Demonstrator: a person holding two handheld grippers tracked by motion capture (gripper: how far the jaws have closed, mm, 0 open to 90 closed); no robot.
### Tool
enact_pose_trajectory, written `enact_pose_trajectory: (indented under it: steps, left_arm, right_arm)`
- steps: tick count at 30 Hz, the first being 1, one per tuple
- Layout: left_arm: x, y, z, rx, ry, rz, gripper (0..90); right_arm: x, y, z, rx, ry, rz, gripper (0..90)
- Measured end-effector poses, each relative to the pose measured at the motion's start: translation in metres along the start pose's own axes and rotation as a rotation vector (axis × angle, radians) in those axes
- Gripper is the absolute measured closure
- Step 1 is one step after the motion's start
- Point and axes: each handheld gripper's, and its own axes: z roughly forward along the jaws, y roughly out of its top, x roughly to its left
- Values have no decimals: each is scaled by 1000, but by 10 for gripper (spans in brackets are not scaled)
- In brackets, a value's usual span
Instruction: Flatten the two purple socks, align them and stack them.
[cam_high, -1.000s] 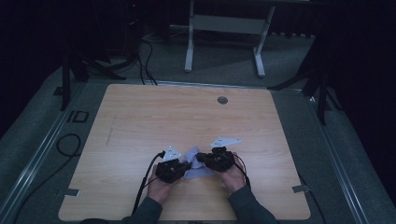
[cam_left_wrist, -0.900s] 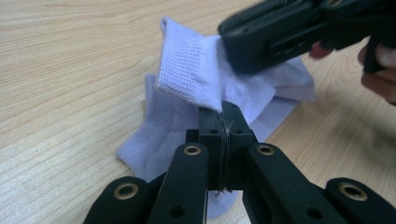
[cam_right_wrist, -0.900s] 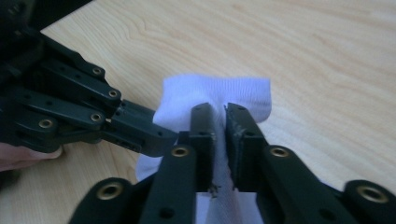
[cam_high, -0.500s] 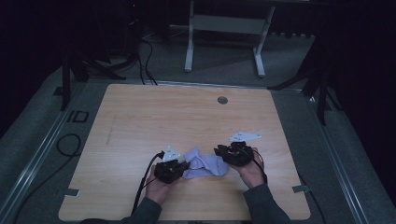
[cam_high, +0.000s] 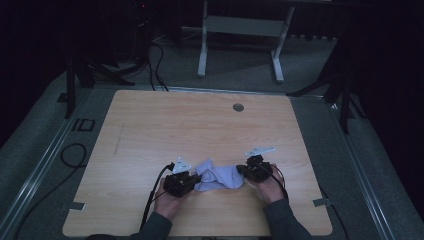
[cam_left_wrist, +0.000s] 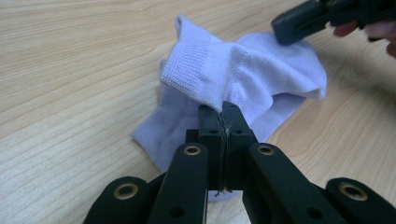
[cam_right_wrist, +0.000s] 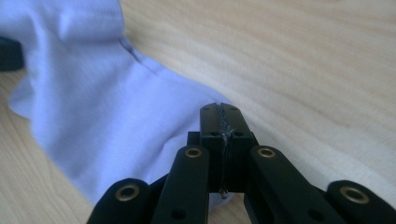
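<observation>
Left hand-held gripper is clamped on a fold of the lilac sock, which sits on the desk near the front edge. Right hand-held gripper just snapped closed on the sock's other end. Thin pinches, so a hard pull could slip the fabric free.

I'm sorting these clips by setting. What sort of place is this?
Probably a lab or studio set up for recording, not a home: a bare wooden table on grey carpet, dark stands and cables around it, and a metal frame behind, with blacked-out surroundings.
</observation>
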Motion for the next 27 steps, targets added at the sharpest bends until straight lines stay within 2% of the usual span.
enact_pose_trajectory:
  steps: [4,10,20,27]
  left_arm:
    - [1,-1,-2,4,3,-1,890]
    - [0,-3,-2,19,4,5,890]
    - [0,-6,-4,44,12,16,889]
    - [2,-8,-7,65,10,16,889]
  right_arm:
    - [0,4,-7,-38,-5,15,892]
    - [-2,7,-10,-67,-14,32,892]
    - [-6,0,8,-19,-32,35,892]
    - [-3,-2,12,0,-52,17,891]
